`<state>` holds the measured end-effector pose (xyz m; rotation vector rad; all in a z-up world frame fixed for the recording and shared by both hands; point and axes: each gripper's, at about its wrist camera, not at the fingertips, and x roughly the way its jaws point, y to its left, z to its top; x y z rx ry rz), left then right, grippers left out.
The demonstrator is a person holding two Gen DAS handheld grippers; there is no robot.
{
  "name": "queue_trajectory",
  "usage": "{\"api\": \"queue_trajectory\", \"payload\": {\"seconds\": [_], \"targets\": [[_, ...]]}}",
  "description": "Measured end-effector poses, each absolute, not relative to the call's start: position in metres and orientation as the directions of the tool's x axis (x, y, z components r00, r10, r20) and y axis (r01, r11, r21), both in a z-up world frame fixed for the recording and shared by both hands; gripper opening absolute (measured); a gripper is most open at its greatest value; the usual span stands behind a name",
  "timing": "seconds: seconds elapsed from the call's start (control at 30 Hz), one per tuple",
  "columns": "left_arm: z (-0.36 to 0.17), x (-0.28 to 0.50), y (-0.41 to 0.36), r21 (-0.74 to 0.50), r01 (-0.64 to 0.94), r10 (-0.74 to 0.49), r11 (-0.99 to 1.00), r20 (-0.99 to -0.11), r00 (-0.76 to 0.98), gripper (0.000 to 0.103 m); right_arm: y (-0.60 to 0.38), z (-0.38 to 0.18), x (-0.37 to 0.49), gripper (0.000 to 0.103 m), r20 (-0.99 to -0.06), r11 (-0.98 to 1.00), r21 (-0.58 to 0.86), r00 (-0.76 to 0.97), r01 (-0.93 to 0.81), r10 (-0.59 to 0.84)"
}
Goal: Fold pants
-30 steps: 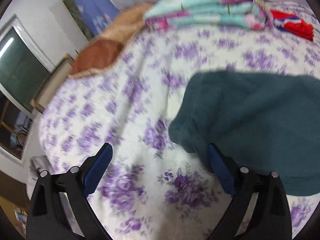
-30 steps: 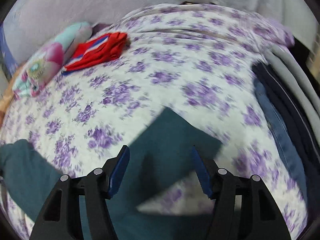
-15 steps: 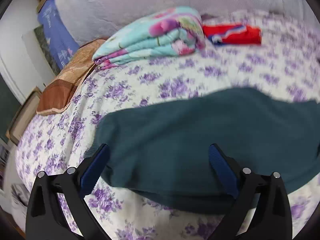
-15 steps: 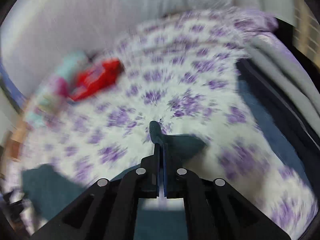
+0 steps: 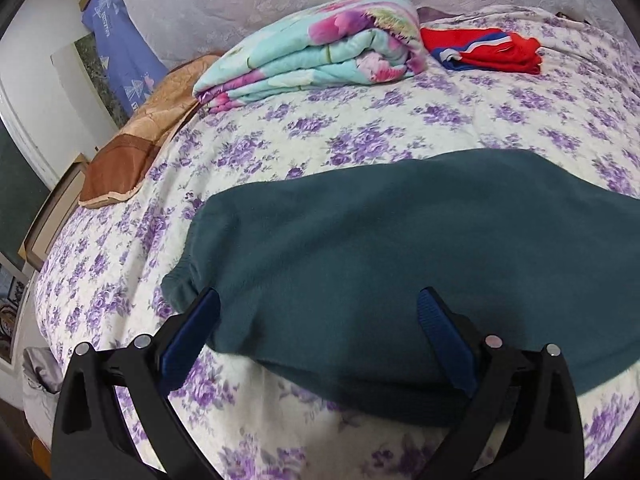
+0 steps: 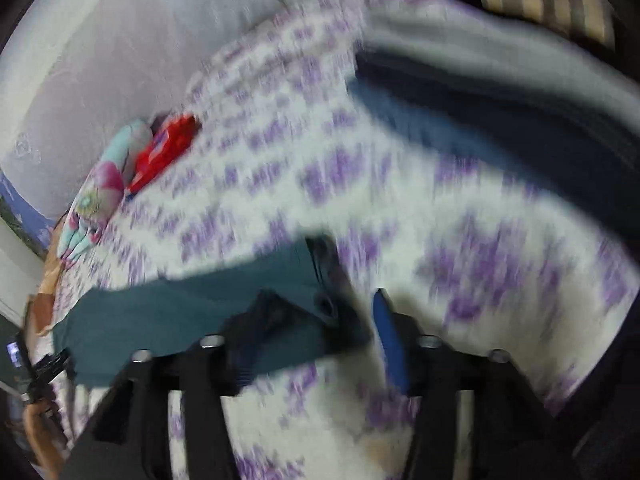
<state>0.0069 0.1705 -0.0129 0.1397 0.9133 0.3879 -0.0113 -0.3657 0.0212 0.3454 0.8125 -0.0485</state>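
Swung across the bed (image 5: 360,128) since a second ago, the right hand-held gripper (image 6: 320,312) now has its jaws opening, the teal pants (image 5: 400,248) edge blurred between them. One left hand-held gripper (image 5: 320,312) hovers spread wide over the pants, gripping nothing. One folded floral quilt (image 5: 320,60) and one red garment (image 5: 488,50) lie far; one brown pillow (image 5: 128,152) lies left.

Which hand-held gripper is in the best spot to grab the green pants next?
Left. The left hand-held gripper hangs open right over the pants. The right hand-held gripper, jaws opening, is at their blurred far end.
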Motion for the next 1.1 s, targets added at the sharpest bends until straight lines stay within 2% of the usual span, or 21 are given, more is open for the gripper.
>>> {"api": "queue_trajectory", "payload": {"seconds": [0.07, 0.17, 0.2, 0.3, 0.33, 0.37, 0.4, 0.47, 0.53, 0.63, 0.7, 0.83, 0.93, 1.03, 1.1], "targets": [[-0.01, 0.004, 0.166, 0.274, -0.262, 0.377, 0.925, -0.74, 0.558, 0.096, -0.365, 0.028, -0.004, 0.056, -0.7, 0.942, 0.289, 0.708, 0.17, 0.087], [-0.008, 0.002, 0.155, 0.252, -0.237, 0.345, 0.938, -0.741, 0.576, 0.096, -0.363, 0.025, 0.026, 0.054, -0.71, 0.964, 0.222, 0.702, 0.144, 0.059], [-0.007, 0.002, 0.151, 0.251, -0.226, 0.336, 0.941, -0.74, 0.582, 0.096, -0.359, 0.017, 0.038, 0.046, -0.733, 0.973, 0.192, 0.678, 0.129, 0.055], [-0.007, 0.003, 0.135, 0.255, -0.187, 0.315, 0.949, -0.734, 0.601, 0.096, -0.353, -0.012, 0.062, 0.039, -0.807, 0.987, 0.136, 0.587, 0.085, 0.061], [-0.006, 0.003, 0.131, 0.251, -0.175, 0.304, 0.952, -0.733, 0.608, 0.096, -0.35, -0.021, 0.067, 0.034, -0.827, 0.992, 0.099, 0.562, 0.084, 0.036], [-0.006, 0.002, 0.129, 0.246, -0.166, 0.295, 0.955, -0.732, 0.613, 0.096, -0.35, -0.023, 0.067, 0.017, -0.824, 0.992, 0.088, 0.566, 0.095, 0.018], [-0.007, 0.002, 0.126, 0.239, -0.157, 0.284, 0.958, -0.734, 0.618, 0.096, -0.354, -0.019, 0.065, 0.005, -0.806, 0.987, 0.124, 0.591, 0.099, 0.041], [-0.016, 0.007, 0.124, 0.246, -0.144, 0.283, 0.958, -0.75, 0.597, 0.096, -0.366, -0.003, 0.059, 0.005, -0.746, 0.976, 0.167, 0.665, 0.136, 0.035], [-0.028, 0.013, 0.129, 0.256, -0.152, 0.297, 0.955, -0.775, 0.558, 0.098, -0.372, 0.0, 0.062, 0.007, -0.717, 0.974, 0.167, 0.697, 0.151, 0.015], [-0.031, 0.015, 0.14, 0.169, -0.181, 0.241, 0.969, -0.805, 0.542, 0.098, -0.372, -0.024, 0.074, 0.025, -0.787, 0.979, 0.061, 0.612, 0.197, -0.074], [-0.029, 0.013, 0.146, 0.13, -0.198, 0.219, 0.972, -0.81, 0.544, 0.098, -0.372, -0.021, 0.068, 0.053, -0.761, 0.975, -0.004, 0.631, 0.224, -0.148], [-0.024, 0.005, 0.146, 0.183, -0.201, 0.266, 0.962, -0.789, 0.553, 0.098, -0.378, -0.002, 0.04, 0.054, -0.733, 0.975, 0.027, 0.667, 0.223, -0.132], [-0.017, 0.001, 0.148, 0.213, -0.206, 0.294, 0.955, -0.771, 0.564, 0.098, -0.373, -0.002, 0.02, 0.059, -0.748, 0.983, 0.046, 0.659, 0.179, -0.085], [-0.012, -0.002, 0.156, 0.194, -0.226, 0.291, 0.955, -0.771, 0.567, 0.098, -0.363, -0.027, 0.022, 0.059, -0.812, 0.986, -0.044, 0.569, 0.162, -0.13], [-0.012, -0.004, 0.163, 0.21, -0.252, 0.318, 0.945, -0.772, 0.55, 0.098, -0.364, -0.026, 0.015, 0.061, -0.806, 0.98, -0.05, 0.572, 0.194, -0.155]]}}
